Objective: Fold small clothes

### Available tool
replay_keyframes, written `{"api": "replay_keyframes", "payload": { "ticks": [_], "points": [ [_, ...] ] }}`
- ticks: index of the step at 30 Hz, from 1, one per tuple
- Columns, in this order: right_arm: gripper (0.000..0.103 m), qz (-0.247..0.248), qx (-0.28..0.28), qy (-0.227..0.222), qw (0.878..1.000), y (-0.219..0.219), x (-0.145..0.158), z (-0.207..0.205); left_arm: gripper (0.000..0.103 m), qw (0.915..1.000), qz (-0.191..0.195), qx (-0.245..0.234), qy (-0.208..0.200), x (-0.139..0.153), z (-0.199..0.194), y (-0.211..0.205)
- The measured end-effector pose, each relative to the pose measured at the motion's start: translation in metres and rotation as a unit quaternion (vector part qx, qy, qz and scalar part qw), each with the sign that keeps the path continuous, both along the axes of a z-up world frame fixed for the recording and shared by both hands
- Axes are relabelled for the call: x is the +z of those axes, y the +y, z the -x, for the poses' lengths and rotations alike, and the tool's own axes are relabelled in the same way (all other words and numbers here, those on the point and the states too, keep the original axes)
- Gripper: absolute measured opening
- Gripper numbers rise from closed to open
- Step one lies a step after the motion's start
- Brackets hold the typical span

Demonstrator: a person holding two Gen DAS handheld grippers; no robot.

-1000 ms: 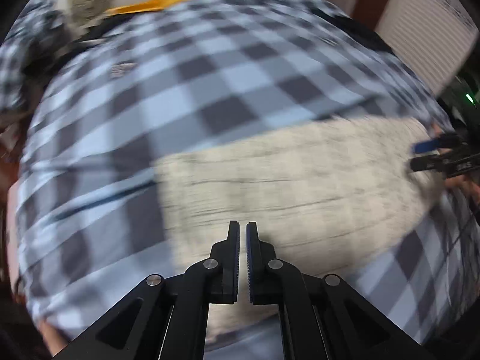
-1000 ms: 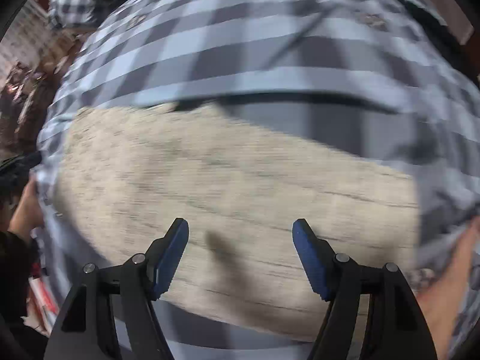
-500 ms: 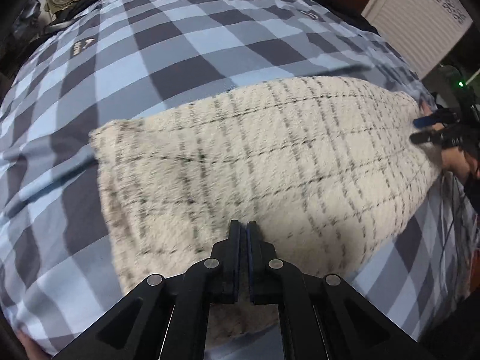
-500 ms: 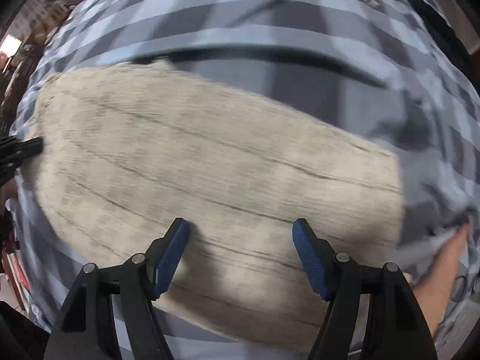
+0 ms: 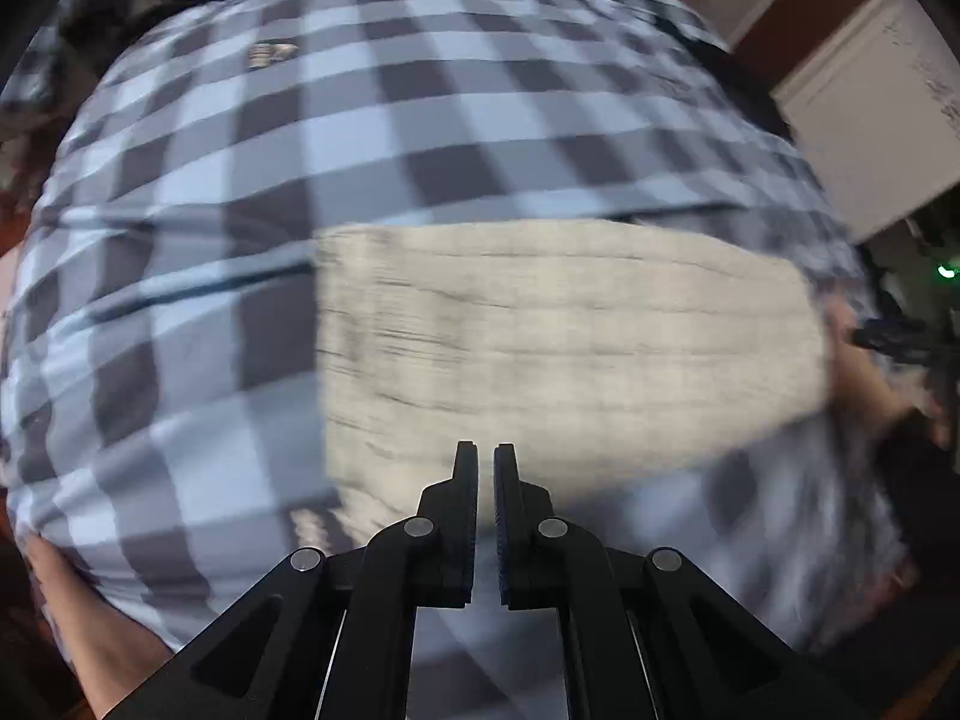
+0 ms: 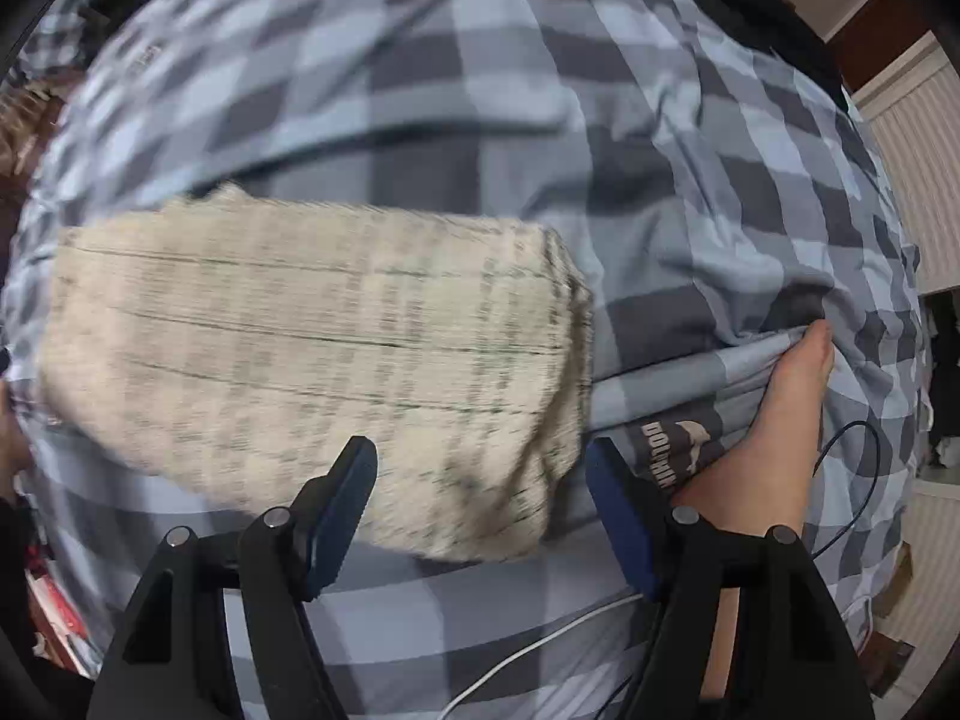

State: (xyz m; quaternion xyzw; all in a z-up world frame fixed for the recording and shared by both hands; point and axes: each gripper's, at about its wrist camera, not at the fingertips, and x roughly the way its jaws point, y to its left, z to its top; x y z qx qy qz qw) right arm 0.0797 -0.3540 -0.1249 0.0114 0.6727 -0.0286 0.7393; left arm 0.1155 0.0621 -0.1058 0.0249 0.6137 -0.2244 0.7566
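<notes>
A cream fuzzy garment [image 5: 570, 348] with thin dark check lines lies folded flat on a blue and grey checked bedsheet [image 5: 420, 120]. In the left wrist view my left gripper [image 5: 486, 456] hangs above the garment's near edge, shut with nothing between its fingers. In the right wrist view the same garment [image 6: 312, 336] fills the left half, and my right gripper [image 6: 480, 462] stands open above its near right corner, holding nothing. The right gripper also shows small and blurred at the far right edge of the left wrist view. Both views are motion-blurred.
A person's bare foot [image 6: 774, 420] rests on the bedsheet [image 6: 540, 90] at the right, next to a thin dark cable [image 6: 840, 438] and a white cable [image 6: 528, 648]. A white cabinet [image 5: 870, 108] stands beyond the bed's right side. A forearm [image 5: 102, 630] shows at lower left.
Both grippers have lifted and drawn back from the garment. In the right wrist view the garment has slid left, and the foot and cables have come into view.
</notes>
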Motion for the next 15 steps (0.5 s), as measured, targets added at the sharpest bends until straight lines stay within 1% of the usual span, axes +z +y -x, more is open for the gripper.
{"api": "replay_keyframes", "payload": {
  "ticks": [2,3,4,5,6,7,8,9,10,11,12,13,14,15],
  "points": [
    [0.069,0.004,0.02,-0.005,1.0,0.02,0.006,-0.001,0.004,0.9971,-0.029,-0.054,-0.044,0.025,0.02,-0.032],
    [0.069,0.007,0.033,-0.006,0.999,0.029,0.008,-0.002,0.004,0.997,-0.013,-0.064,-0.041,0.033,0.025,-0.039],
    [0.069,0.009,0.043,-0.006,0.999,0.034,0.009,-0.006,0.004,0.9973,0.045,-0.058,-0.004,0.039,0.026,-0.038],
    [0.069,0.013,0.054,-0.006,0.998,0.041,0.01,-0.003,0.004,0.9946,0.088,-0.046,0.028,0.041,0.025,-0.036],
    [0.069,0.015,0.06,-0.005,0.998,0.042,0.007,-0.004,0.004,0.9923,0.108,-0.035,0.05,0.042,0.026,-0.034],
    [0.069,0.019,0.068,-0.003,0.998,0.048,0.007,-0.001,0.004,0.9954,0.077,-0.043,0.036,0.044,0.03,-0.036],
    [0.069,0.025,0.076,-0.001,0.997,0.054,0.005,0.004,0.004,0.9964,-0.009,-0.083,-0.011,0.046,0.042,-0.046],
    [0.069,0.029,0.082,0.001,0.996,0.053,0.005,0.005,0.004,0.992,-0.046,-0.115,-0.025,0.043,0.052,-0.051],
    [0.069,0.031,0.089,0.002,0.996,0.055,0.004,0.008,0.004,0.9912,-0.023,-0.13,0.003,0.039,0.057,-0.05],
    [0.069,0.033,0.095,0.003,0.995,0.057,0.004,0.012,0.005,0.9872,0.064,-0.128,0.071,0.033,0.058,-0.044],
    [0.069,0.035,0.1,0.004,0.994,0.058,0.005,0.015,0.013,0.9702,0.162,-0.119,0.135,0.028,0.058,-0.038],
    [0.069,0.037,0.102,0.006,0.994,0.059,0.006,0.018,0.039,0.9591,0.209,-0.116,0.152,0.026,0.058,-0.034],
    [0.069,0.037,0.102,0.007,0.994,0.06,0.006,0.02,0.074,0.9704,0.177,-0.125,0.107,0.03,0.061,-0.035],
    [0.069,0.036,0.097,0.011,0.995,0.059,0.006,0.022,0.098,0.9808,0.122,-0.136,0.068,0.032,0.064,-0.039]
  ]
}}
